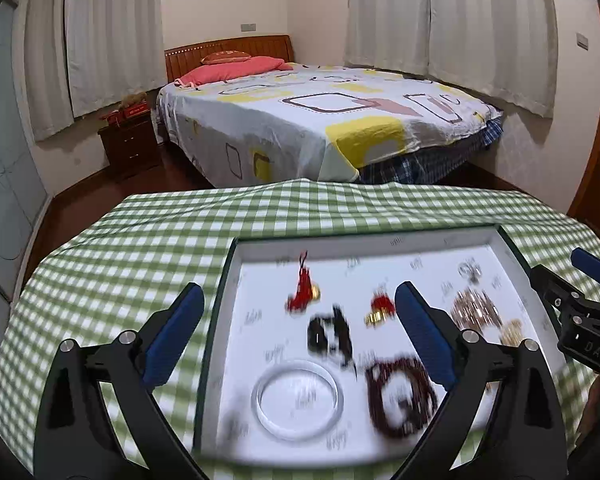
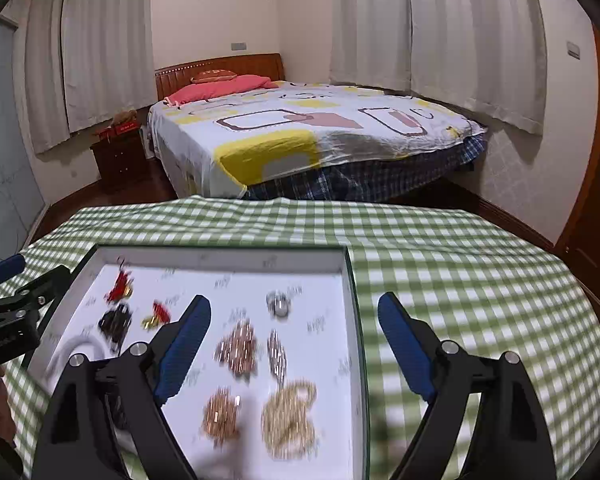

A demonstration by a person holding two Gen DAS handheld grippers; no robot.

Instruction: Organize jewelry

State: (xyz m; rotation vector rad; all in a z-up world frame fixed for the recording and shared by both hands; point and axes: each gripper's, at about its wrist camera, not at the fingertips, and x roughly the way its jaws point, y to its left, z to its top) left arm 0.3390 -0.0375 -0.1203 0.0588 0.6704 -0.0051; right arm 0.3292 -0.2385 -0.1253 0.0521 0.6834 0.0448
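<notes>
The jewelry (image 2: 236,350) lies spread in separate little heaps inside the white tray (image 2: 350,304) on the checked cloth (image 2: 460,280), so sorting looks nearly finished; left gripper (image 1: 300,332) at seven o'clock, right gripper (image 2: 294,344) at five, both spread and empty

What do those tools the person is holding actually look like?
Each hand-held gripper, left and right, is a black frame splitting into two angled arms. The fingers carry long blue pads, and round silver bolts mark the joints. White letters are printed on the right one's black body.
</notes>
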